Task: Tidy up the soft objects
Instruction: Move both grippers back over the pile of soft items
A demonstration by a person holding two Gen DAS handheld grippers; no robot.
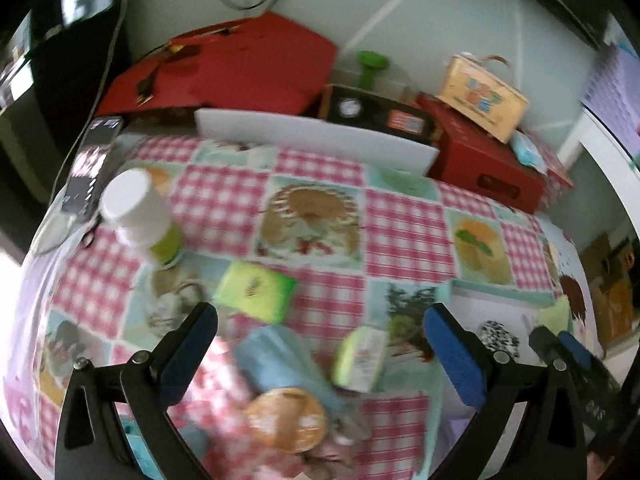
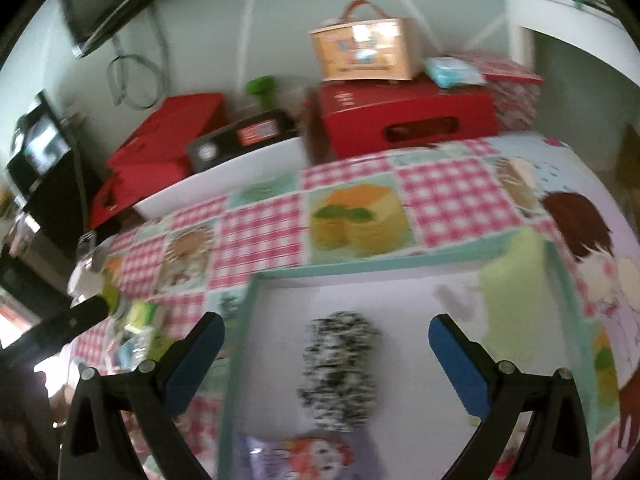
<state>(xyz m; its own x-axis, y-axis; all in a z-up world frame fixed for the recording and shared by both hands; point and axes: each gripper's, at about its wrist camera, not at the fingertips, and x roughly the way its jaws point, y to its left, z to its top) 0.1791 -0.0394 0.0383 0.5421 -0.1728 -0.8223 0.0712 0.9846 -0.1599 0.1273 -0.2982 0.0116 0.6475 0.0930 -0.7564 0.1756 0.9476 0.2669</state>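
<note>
On my far left stands a white-capped bottle with a green base [image 1: 138,216], tipped toward the table edge on the checked tablecloth [image 1: 404,224]. My left gripper [image 1: 320,320] hangs above the cloth with its blue-padded fingers spread wide, nothing between them. Just ahead of its left finger lies a yellow-green sponge pack [image 1: 254,290]; nearer me, between the fingers, a pale blue cloth [image 1: 276,354] rests beside a smaller green-edged sponge [image 1: 360,358], and a round orange-topped item [image 1: 286,420] sits just below them — too blurred to name.

Further right is the teal-rimmed tray [image 2: 360,269]. My right gripper [image 2: 326,330] hovers over it, fingers likewise wide apart and empty. Between them, on the tray's white floor, lies a black-and-white speckled soft bundle [image 2: 338,372]; a pale green cloth [image 2: 516,296] lies against the tray's right wall. At the tray's near edge a red-and-white patterned piece [image 2: 316,456] shows, blurred.
</note>
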